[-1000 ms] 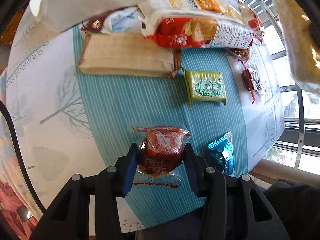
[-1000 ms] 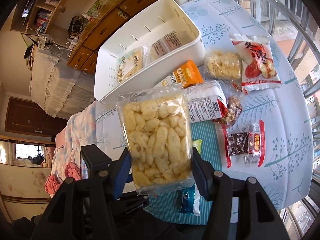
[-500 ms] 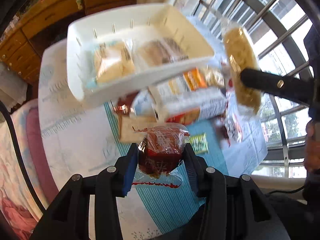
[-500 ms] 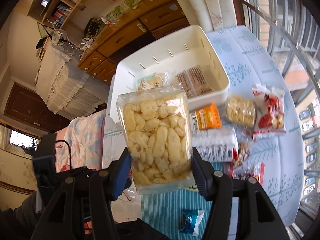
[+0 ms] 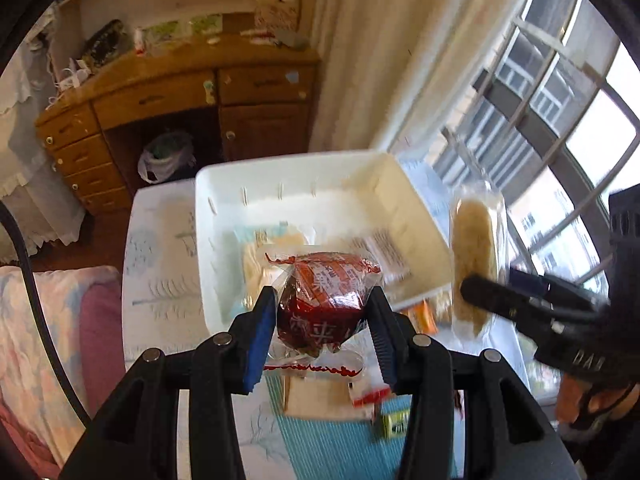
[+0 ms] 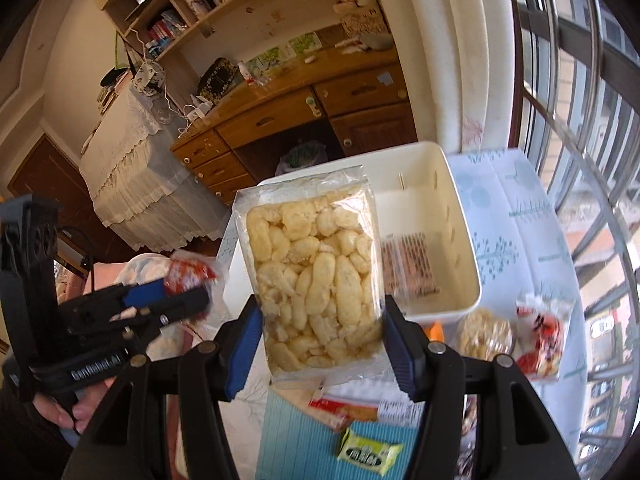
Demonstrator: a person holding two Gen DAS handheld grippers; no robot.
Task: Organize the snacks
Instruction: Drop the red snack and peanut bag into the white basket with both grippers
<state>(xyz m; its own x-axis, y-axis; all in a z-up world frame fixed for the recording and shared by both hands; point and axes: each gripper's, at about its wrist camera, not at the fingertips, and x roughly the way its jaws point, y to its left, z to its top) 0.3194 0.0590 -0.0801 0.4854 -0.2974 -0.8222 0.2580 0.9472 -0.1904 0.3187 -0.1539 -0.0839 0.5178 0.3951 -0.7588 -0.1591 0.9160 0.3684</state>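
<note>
Left tool (image 5: 322, 322) tilted downward, clamped on red wrapped snack (image 5: 326, 300) above white bin (image 5: 416, 204); right tool (image 6: 322, 336) likewise tilted, gripping clear puffed-snack bag (image 6: 316, 272) upright.

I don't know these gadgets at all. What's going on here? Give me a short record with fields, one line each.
left gripper: shut on red snack, held in the air
right gripper: shut on puff bag, held upright
bin: white, open, on table; two packets already inside
table: more snacks lying loose, among them a green packet
likely next: both snacks go into the bin
</note>
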